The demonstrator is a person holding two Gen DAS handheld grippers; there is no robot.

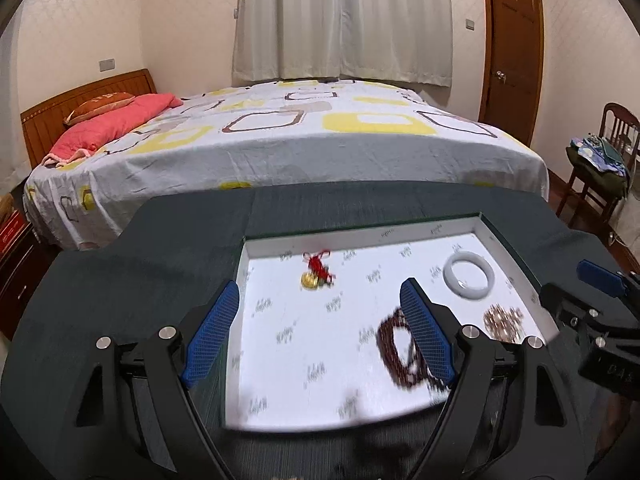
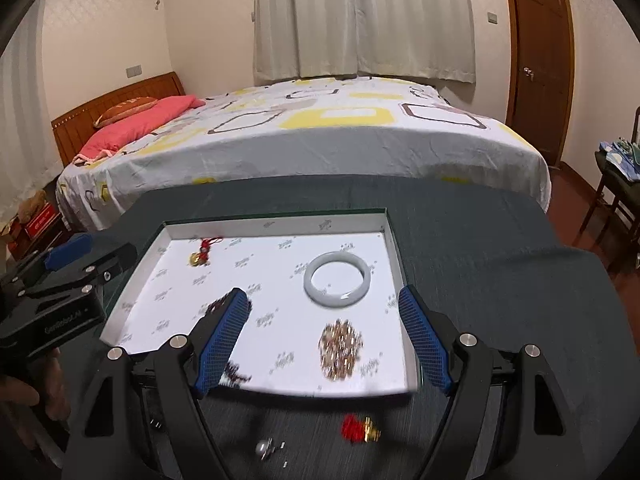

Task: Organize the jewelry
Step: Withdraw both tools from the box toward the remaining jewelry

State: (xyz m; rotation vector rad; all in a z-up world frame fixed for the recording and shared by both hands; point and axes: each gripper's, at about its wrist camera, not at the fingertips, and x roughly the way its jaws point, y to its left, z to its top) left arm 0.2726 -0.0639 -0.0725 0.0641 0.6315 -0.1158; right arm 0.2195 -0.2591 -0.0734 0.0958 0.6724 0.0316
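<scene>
A shallow white tray (image 1: 360, 236) lies on a dark cloth-covered table. Inside it are a gold charm on a red cord (image 1: 316, 274), a white bangle (image 1: 472, 293), a dark red bead bracelet (image 1: 385, 340) and a gold-brown bead pile (image 1: 503, 322). My left gripper (image 1: 320, 284) hovers open above the tray's near left part, holding nothing. In the right wrist view my right gripper (image 2: 323, 291) also stands open and empty above the bangle (image 2: 338, 300) and bead pile (image 2: 341, 350). Its left finger hides part of the bracelet (image 2: 236, 378).
On the cloth in front of the tray lie a red and gold charm (image 2: 360, 432) and a small silver piece (image 2: 266, 448). Beyond the table is a bed (image 1: 320, 136). A chair (image 1: 600, 168) with clothes stands at the right, and a hand (image 2: 44, 396) shows at the lower left.
</scene>
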